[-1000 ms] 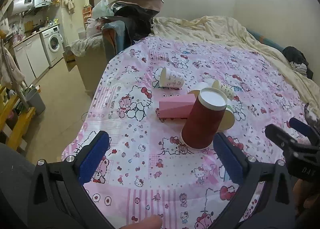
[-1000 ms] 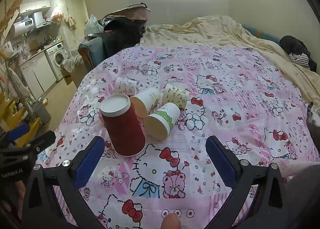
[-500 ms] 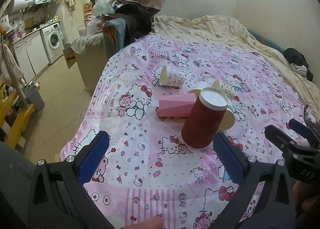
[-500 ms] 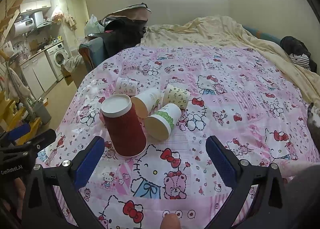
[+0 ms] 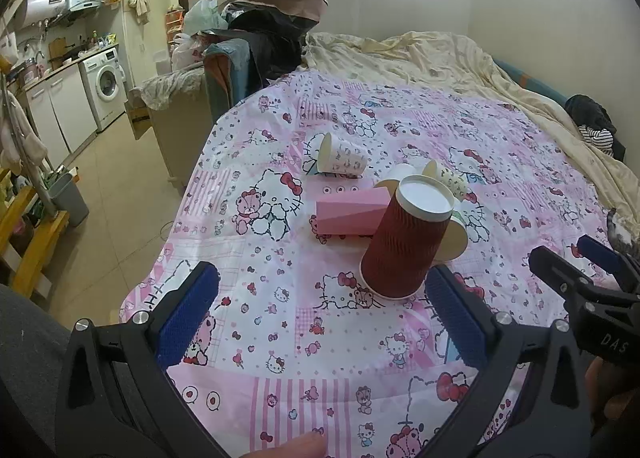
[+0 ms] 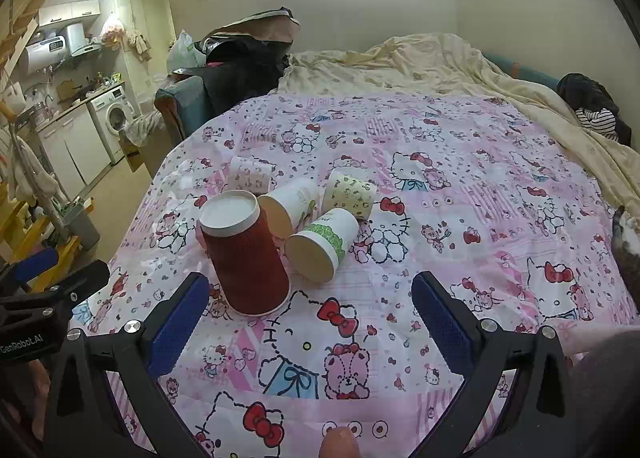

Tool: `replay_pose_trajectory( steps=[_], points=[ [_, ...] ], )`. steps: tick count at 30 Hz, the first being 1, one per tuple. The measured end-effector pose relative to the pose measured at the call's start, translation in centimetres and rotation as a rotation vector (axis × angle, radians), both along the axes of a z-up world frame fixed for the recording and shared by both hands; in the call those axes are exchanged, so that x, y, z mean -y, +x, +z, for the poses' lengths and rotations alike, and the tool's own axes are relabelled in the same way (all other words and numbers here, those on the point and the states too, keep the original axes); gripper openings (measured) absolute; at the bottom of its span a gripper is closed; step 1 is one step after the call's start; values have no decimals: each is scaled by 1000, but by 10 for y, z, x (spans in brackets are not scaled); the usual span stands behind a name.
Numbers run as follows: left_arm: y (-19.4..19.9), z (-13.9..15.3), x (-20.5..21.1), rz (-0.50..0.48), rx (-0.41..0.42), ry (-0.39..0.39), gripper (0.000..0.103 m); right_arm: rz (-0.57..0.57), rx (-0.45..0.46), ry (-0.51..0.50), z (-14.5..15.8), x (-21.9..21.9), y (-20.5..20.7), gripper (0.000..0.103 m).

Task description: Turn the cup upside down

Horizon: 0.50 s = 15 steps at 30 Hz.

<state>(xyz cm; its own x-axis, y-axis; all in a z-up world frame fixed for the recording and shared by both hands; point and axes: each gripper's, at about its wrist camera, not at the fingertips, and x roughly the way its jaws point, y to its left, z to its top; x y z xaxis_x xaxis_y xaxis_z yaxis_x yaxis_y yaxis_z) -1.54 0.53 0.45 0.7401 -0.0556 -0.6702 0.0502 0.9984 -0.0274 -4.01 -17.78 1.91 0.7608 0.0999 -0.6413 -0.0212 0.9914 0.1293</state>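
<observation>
A dark red ribbed paper cup (image 5: 404,242) stands upside down on the pink Hello Kitty cloth (image 5: 304,322), white base up; it also shows in the right wrist view (image 6: 246,254). My left gripper (image 5: 320,314) is open and empty, just in front of and left of it. My right gripper (image 6: 308,322) is open and empty, in front of the cup and to its right. Each gripper shows at the edge of the other's view.
Several paper cups lie on their sides behind the red one: a pink one (image 5: 348,213), a white patterned one (image 5: 340,159), a green-banded one (image 6: 320,244), a yellow patterned one (image 6: 350,193). Cream bedding (image 5: 440,61) lies beyond. The cloth's left edge drops to the floor (image 5: 120,193).
Both grippers have barely moved; the views shifted slightly. The red cup stands as before.
</observation>
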Motion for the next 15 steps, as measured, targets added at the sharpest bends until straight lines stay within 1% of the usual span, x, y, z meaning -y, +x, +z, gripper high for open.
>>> replay_pose_trajectory(
  steps=[15],
  points=[
    [0,1,0,5,5,4,102,5,6,-3,2,-1,-1,103]
  ],
)
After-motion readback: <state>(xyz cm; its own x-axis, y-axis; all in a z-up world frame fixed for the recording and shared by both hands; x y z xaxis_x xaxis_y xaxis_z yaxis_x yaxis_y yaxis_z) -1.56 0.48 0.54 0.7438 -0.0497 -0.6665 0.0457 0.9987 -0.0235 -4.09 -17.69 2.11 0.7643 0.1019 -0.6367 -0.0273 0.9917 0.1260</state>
